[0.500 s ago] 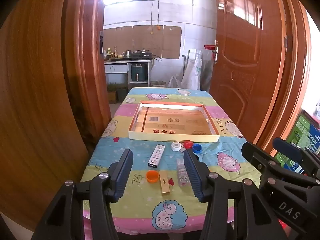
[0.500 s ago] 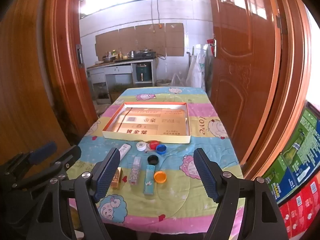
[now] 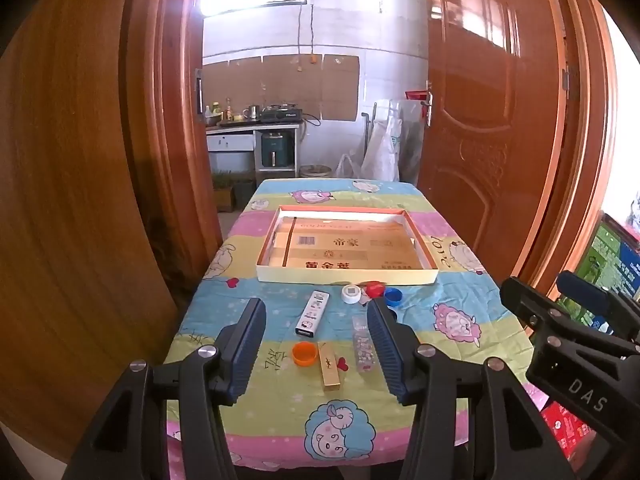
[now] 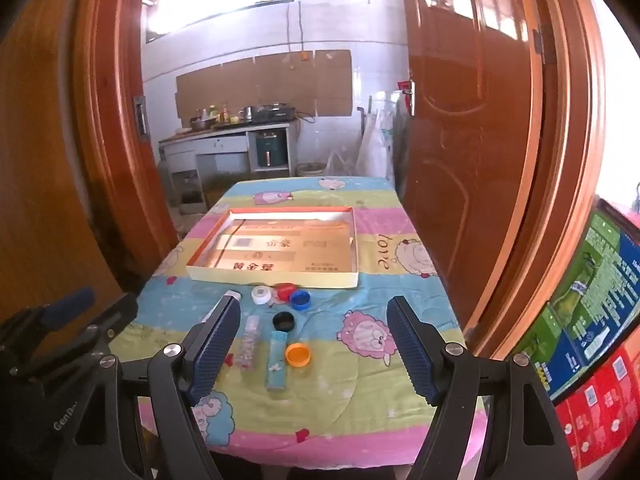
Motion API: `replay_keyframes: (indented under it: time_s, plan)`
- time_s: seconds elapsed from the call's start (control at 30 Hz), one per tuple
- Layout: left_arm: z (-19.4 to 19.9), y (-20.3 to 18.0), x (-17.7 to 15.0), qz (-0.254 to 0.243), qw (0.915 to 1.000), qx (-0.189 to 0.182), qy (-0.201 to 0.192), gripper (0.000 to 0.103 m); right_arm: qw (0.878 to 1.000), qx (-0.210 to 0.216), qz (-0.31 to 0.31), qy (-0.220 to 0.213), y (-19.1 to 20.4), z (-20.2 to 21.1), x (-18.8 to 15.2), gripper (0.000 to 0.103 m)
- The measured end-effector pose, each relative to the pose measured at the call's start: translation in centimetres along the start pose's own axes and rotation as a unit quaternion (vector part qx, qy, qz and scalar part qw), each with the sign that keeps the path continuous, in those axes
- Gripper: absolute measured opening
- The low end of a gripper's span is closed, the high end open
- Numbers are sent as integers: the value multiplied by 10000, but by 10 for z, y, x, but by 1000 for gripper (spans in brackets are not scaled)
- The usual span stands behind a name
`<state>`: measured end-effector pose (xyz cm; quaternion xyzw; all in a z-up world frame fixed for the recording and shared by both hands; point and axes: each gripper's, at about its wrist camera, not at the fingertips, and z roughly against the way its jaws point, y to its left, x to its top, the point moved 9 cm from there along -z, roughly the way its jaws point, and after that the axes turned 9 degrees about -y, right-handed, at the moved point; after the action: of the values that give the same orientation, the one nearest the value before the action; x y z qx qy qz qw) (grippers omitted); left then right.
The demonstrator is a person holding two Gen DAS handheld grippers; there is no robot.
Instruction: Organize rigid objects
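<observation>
A shallow cardboard tray (image 3: 348, 277) (image 4: 276, 276) lies mid-table. Near its front edge lie small objects: a white box (image 3: 313, 313), a white cap (image 3: 351, 293) (image 4: 261, 294), a red cap (image 3: 375, 289) (image 4: 285, 291), a blue cap (image 3: 393, 296) (image 4: 300, 299), an orange cap (image 3: 305, 353) (image 4: 298, 354), a gold box (image 3: 330, 366), a clear box (image 3: 363, 346) (image 4: 249, 342), a black cap (image 4: 283, 321) and a teal box (image 4: 277, 360). My left gripper (image 3: 316, 348) and right gripper (image 4: 314, 350) are open and empty, held above the table's near end.
The table (image 3: 460, 344) has a cartoon-print cloth and stands in a doorway between wooden door panels (image 3: 492, 128). A kitchen counter (image 3: 252, 128) stands behind. Colourful cartons (image 4: 592, 320) are stacked at the right. The right gripper also shows in the left wrist view (image 3: 568, 332).
Both views have shifted slightly; the grippers stay open and the objects have not moved.
</observation>
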<state>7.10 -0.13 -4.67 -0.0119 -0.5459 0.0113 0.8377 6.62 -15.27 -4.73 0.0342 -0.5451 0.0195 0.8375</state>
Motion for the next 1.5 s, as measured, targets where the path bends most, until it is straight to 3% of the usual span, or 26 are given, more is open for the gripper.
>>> replay_keyframes:
  time_s: [1.5]
  plan:
    - [-2, -4, -4, -44, 10000, 73, 49, 53, 9999, 149, -28, 13, 5, 1, -2, 77]
